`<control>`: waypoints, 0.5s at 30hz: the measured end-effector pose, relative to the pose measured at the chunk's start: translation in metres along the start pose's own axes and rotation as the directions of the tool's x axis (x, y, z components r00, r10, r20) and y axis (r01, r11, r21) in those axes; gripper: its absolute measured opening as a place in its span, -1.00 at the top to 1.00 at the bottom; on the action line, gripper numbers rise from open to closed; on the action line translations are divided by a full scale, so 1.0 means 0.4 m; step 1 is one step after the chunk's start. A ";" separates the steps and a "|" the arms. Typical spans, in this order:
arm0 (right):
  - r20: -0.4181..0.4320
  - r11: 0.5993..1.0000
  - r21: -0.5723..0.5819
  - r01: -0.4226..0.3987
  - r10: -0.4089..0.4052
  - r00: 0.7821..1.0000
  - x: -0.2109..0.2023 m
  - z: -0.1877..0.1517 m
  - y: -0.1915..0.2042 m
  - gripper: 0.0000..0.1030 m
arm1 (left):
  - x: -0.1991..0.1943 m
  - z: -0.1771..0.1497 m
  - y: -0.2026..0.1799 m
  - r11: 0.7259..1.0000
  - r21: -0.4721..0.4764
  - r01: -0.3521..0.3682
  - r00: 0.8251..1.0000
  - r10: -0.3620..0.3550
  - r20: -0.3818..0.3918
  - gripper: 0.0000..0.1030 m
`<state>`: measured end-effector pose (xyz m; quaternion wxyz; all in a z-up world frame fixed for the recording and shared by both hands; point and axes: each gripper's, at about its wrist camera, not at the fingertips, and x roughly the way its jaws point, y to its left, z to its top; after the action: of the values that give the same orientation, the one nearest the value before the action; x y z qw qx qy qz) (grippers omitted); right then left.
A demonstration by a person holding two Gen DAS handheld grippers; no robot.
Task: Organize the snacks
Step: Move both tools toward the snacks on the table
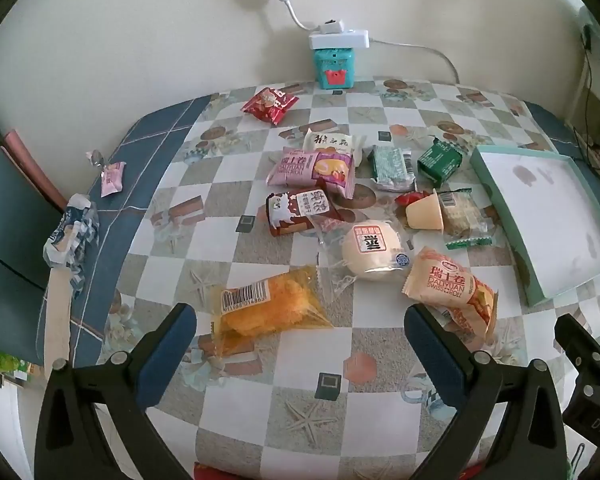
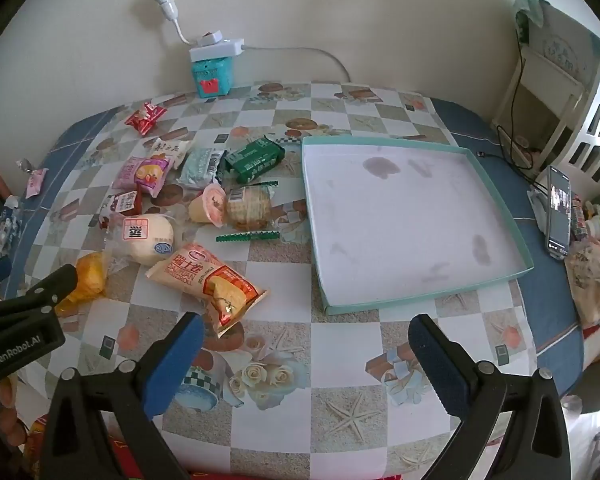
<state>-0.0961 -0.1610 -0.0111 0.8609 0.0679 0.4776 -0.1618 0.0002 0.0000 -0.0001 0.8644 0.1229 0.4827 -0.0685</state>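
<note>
Hovering over snacks (image 1: 312, 184) w/ both hand-held grippers wide (tray (image 2: 516, 280) bare), left (image 1: 300, 320), right (image 2: 306, 330).

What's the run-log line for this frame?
phase: start | left gripper: open, empty | right gripper: open, empty | tray: empty | snacks: loose on table

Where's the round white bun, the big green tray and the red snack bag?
round white bun (image 1: 374, 254), left wrist view, middle of its top.
big green tray (image 2: 400, 208), right wrist view, bare floor.
red snack bag (image 1: 270, 104), left wrist view, wrapper's middle.
</note>
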 end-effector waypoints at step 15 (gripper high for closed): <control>-0.002 1.000 -0.001 0.001 -0.001 1.000 0.001 0.001 0.000 -1.00 | 0.003 -0.002 0.003 1.000 0.000 -0.002 1.000 0.002 0.000 -1.00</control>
<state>-0.0955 -0.1611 -0.0110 0.8603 0.0672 0.4786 -0.1620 0.0004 0.0013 -0.0014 0.8645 0.1235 0.4825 -0.0676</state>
